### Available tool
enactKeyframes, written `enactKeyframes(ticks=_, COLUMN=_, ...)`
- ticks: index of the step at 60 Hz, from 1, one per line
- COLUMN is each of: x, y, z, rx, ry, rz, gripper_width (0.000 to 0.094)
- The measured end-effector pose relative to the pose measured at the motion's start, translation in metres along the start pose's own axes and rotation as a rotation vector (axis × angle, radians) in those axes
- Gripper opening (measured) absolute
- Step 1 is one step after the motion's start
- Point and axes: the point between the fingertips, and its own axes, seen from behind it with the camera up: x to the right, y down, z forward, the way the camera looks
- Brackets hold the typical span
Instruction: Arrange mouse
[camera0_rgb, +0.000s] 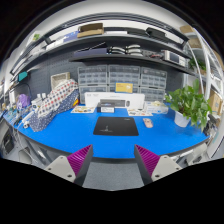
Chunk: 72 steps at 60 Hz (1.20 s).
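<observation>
A black mouse pad (116, 126) lies in the middle of the blue table (70, 135), well beyond my fingers. A small pale object (148, 123), which looks like the mouse, lies on the table just to the right of the pad. My gripper (113, 160) is open and empty, held back over the table's near edge. Its magenta pads (80, 158) stand far apart with nothing between them.
A potted green plant (188, 103) stands at the right of the table. A patterned bag (55, 102) and small items sit at the left. White boxes (115, 101) line the back under shelves (125, 55) full of bins.
</observation>
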Motion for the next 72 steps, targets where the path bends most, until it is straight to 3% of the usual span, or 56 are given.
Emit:
enactKeyframes(ticks=9, x=0.012, y=0.038, z=0.022, rx=-0.004, ry=0.006, rz=0.002, gripper_width=0.0831)
enactKeyframes(ticks=32, x=0.133, y=0.092, z=0.104, rx=-0.139, ry=0.153, rz=0.07, gripper_width=0.0825)
enactKeyframes(ticks=66, x=0.239, y=0.01, z=0.356, rx=-0.214, ry=0.159, rz=0.076, gripper_width=0.0817)
enactKeyframes(ticks=72, x=0.245, y=-0.001, z=0.386, rx=-0.212, ry=0.157, rz=0.07, gripper_width=0.0741)
